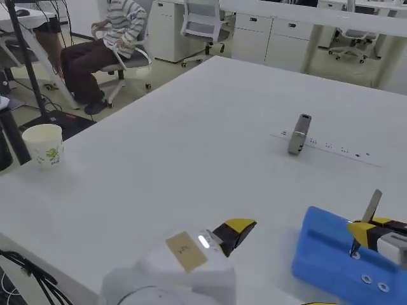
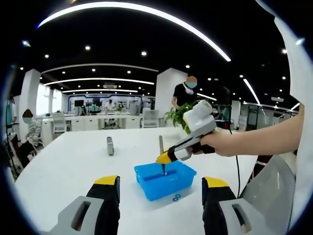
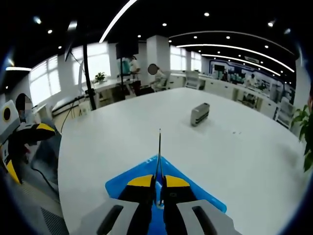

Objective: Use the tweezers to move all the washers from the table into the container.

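A blue container stands near the table's front right edge. My right gripper hovers over it, shut on metal tweezers whose tip points down into the container. In the left gripper view the tweezers dip into the blue container under the right gripper. In the right gripper view the tweezers rise from between the closed jaws of the right gripper. My left gripper stands open left of the container, holding nothing. Two small ring shapes show on the container's near side; I cannot tell whether they are washers.
A small grey device stands upright beside a white strip farther back. A paper cup sits at the table's left edge. A person sits on a chair beyond the table. Another person stands in the background.
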A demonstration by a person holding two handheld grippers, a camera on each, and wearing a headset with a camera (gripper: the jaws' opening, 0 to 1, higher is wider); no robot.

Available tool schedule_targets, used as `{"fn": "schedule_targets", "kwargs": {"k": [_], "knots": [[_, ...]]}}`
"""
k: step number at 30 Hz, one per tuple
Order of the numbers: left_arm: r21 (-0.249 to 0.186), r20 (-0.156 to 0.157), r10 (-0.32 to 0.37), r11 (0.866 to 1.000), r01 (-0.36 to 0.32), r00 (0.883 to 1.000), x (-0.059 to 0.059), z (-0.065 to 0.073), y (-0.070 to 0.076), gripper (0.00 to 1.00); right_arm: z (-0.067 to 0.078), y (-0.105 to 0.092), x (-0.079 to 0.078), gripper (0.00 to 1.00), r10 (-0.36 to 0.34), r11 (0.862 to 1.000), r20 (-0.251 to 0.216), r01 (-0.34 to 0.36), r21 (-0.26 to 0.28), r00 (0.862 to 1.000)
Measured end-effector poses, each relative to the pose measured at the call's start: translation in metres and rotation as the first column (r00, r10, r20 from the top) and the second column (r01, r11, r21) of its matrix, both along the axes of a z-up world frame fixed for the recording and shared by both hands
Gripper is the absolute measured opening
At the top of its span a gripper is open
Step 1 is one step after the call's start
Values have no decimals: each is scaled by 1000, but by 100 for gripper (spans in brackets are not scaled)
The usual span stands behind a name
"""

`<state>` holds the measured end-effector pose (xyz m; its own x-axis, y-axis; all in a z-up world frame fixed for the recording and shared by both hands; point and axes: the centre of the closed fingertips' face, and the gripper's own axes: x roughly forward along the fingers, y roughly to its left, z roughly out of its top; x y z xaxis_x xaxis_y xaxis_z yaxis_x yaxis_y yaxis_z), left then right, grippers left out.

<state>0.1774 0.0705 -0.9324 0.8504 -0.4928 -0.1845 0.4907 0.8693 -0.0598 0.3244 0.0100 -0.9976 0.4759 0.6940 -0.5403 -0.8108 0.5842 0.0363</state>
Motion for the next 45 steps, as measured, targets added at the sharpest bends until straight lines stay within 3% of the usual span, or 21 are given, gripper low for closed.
{"fn": "schedule_targets", "kwargs": {"k": [8,14,24,33,40,45], "knots": [[3,-6,1,1000,-1,1000,0,-1,1,67,-16,-9,0,3,-40,999,-17,40,15,999],[5,-9,-3,1000,3,1000,0,-2,0,67,-23,-17,-3,3,-87,989,-39,90,115,995],[4,-14,-6,1000,6,1000,0,-3,-1,67,-26,-21,-1,3,-126,970,-58,135,200,990],[6,-21,-12,1000,12,1000,0,-4,-1,67,-29,-21,-3,3,-124,968,-32,128,214,992],[6,-27,-21,1000,21,999,-1,-5,-3,67,-29,-24,-6,3,-119,970,-42,126,209,992],[13,-32,-23,1000,24,999,-1,-7,-4,67,-29,-21,-6,4,-97,978,-37,102,184,995]]}}
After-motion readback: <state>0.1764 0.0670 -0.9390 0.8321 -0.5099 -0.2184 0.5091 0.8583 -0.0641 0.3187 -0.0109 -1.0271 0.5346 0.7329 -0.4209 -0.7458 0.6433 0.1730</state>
